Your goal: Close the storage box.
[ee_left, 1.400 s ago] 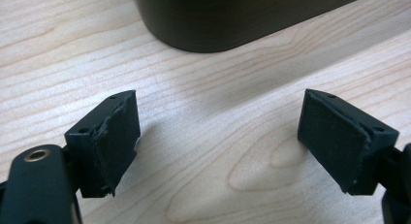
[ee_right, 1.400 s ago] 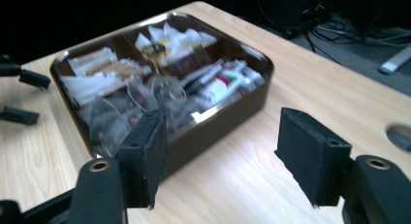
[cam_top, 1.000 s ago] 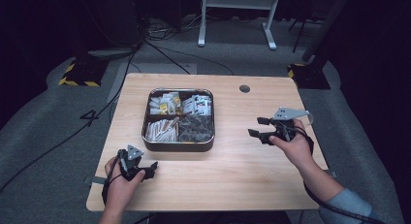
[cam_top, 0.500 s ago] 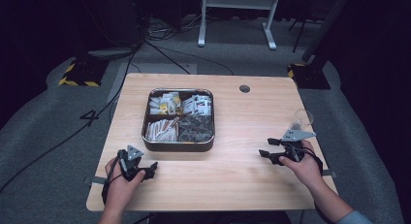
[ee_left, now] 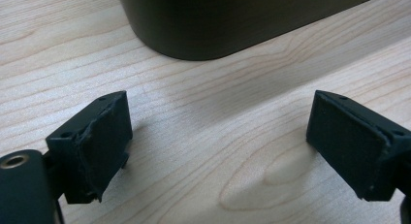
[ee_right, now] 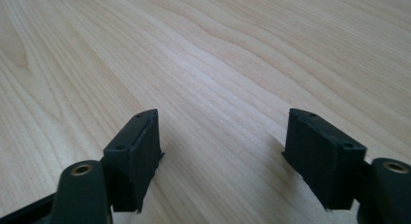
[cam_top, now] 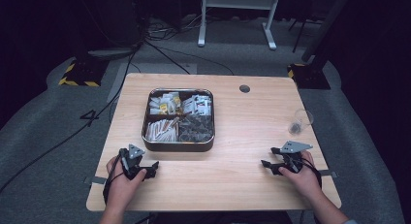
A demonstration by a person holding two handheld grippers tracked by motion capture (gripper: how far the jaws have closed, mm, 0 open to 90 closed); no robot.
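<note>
The pale rectangular wooden table (cam_top: pixel 232 185) carries everything. On its far-left half stands the dark square metal tray (cam_top: pixel 178 147), divided into four compartments holding small packets and sachets. It is the nearest work piece to the hands, just beyond the left one. Near the table's right edge stands a small clear glass cup (cam_top: pixel 299 122), well apart from the tray.

The left gripper (cam_top: pixel 150 169) rests low at the table's near-left edge, pointing at the tray; in the left gripper view the tray's dark rounded corner (ee_left: pixel 203 25) looms just ahead. Its jaws have just been opening and now stand apart with only bare wood between them.

The right gripper (cam_top: pixel 267 166), which a second ago hung higher and farther back above the right side, has come down to the near-right part of the table, well apart from the tray and nearer the glass cup. Its jaws have just been opening too, and they stand wide over bare wood.

Both hands are empty and low, which suggests a pause or a finished step, with nothing in the tray being handled yet.
</note>
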